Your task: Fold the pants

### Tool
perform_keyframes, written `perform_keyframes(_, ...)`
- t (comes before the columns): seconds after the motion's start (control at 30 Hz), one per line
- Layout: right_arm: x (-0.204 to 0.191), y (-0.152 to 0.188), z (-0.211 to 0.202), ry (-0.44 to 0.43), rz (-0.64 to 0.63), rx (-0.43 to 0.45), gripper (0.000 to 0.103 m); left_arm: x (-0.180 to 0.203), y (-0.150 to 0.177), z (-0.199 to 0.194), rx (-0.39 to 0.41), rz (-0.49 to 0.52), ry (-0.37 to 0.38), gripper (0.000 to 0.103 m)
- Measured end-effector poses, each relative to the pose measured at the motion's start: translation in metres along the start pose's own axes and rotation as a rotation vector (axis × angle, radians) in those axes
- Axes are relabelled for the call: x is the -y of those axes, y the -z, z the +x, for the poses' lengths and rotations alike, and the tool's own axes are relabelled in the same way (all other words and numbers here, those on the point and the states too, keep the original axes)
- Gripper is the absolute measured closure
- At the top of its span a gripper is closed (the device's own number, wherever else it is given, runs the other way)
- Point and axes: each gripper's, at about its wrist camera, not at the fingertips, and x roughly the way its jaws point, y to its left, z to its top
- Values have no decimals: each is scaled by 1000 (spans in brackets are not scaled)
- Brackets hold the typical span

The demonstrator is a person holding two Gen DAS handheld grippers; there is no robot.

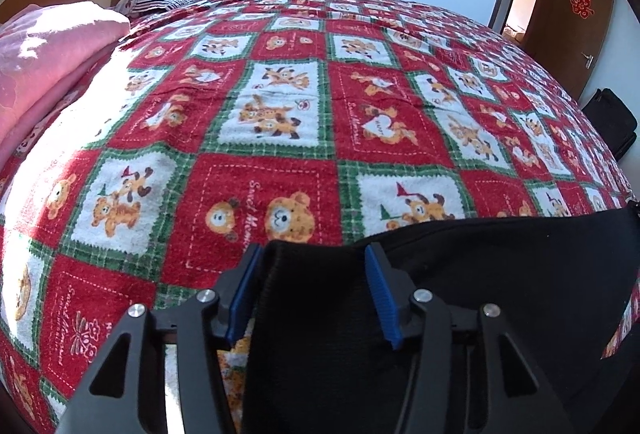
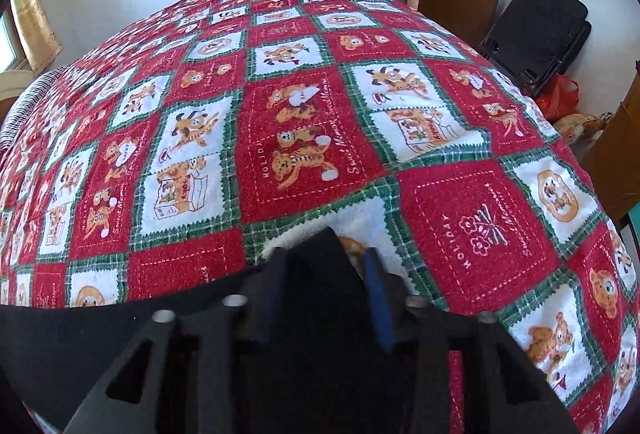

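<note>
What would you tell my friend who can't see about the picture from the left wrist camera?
The left tongs, with blue fingers, sit open around a corner of the black pants on a bed. A red, white and green teddy bear blanket covers the bed, with a pink quilt folded at the far left and a brown door at the far right.

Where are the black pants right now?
The black pants lie at the near edge of the teddy-bear blanket, stretched between the left gripper and right gripper, fabric sitting between each one's blue fingers.

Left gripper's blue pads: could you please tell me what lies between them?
A fold of the black knit pants fills the gap between the left gripper's pads, seen in the left wrist view.
</note>
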Motion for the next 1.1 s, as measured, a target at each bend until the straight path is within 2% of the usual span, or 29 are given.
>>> perform_keyframes(0.03, -1, 0, -1, -10, -3, 2, 82, -1, 0, 0, 2, -1, 6, 49)
perform_keyframes(0.07, -2, 0, -3, -15, -8, 2, 93, -1, -1, -2, 8, -1, 9, 53)
perform_keyframes(0.1, -3, 0, -5, -14, -11, 3, 94, -2, -1, -3, 15, -1, 14, 56)
perform_keyframes(0.17, -3, 0, -9, -15, -6, 10, 96, -2, 0, -6, 28, 1, 45, 74)
perform_keyframes(0.3, -2, 4, -22, -24, 16, 33, 97, -1, 0, -11, 46, 1, 84, 88)
perform_keyframes(0.37, -4, 6, -31, -15, 7, 51, 98, 1, -1, -13, 47, 11, 88, 91)
perform_keyframes(0.73, -11, 19, -90, -8, -38, 166, 98, 1, -5, -42, 123, 20, 113, 91)
perform_keyframes(1.1, 5, 48, -161, -89, -17, 386, 98, -5, -2, -77, 236, 5, 172, 91)
